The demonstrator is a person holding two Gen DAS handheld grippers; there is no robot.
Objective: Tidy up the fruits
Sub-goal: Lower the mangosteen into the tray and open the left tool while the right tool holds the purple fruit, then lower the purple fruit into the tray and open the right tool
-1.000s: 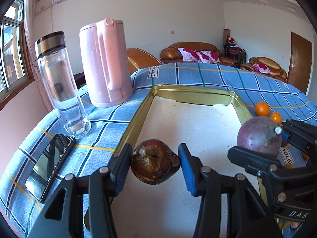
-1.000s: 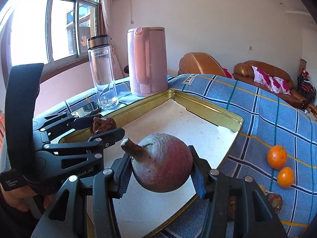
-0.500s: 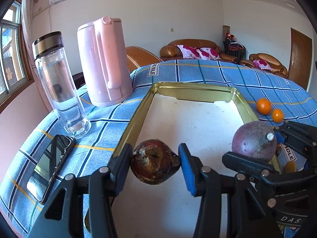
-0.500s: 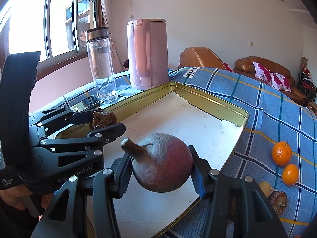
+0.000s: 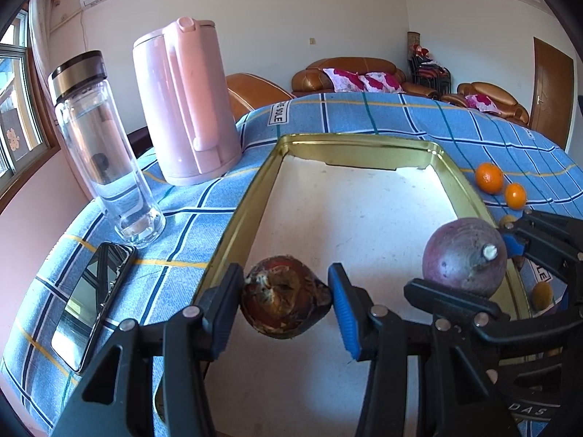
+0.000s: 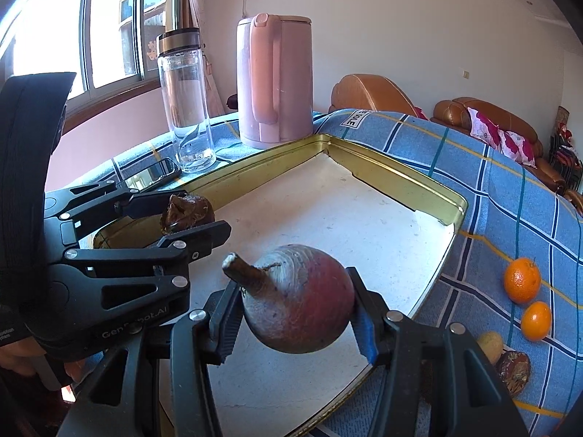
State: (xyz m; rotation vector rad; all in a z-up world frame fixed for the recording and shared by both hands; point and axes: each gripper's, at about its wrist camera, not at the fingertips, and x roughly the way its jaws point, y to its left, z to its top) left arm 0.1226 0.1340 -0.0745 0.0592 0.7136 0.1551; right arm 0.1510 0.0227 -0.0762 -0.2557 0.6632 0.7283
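The left gripper (image 5: 286, 300) has its fingers (image 5: 226, 300) closed onto a dark brown fruit (image 5: 284, 302), both pads pressing its sides, and holds it above the near end of the tray (image 5: 240, 218), close to the tray's left rim. The right gripper (image 6: 297, 309) has its fingers (image 6: 222, 318) clamped on a purple fruit (image 6: 302, 302) with a stubby stem (image 6: 244, 275) pointing up and left; it hangs above the tray's near right part. In the left wrist view the purple fruit (image 5: 464, 256) sits to the right of the brown one, the two grippers side by side and apart.

The tray is a shallow gold-rimmed tin with a white floor, lying on a surface covered by a blue checked cloth (image 5: 364, 116). Right of the tray on the cloth lie two oranges (image 6: 521, 279), one just beside the other, and nearer the camera a small yellow fruit (image 6: 490, 344) touching another brown fruit (image 6: 514, 367). Left of the tray stand a pink kettle (image 5: 184, 103) and a clear bottle (image 5: 100, 145) with a metal cap, with a phone (image 5: 93, 302) lying flat in front of the bottle
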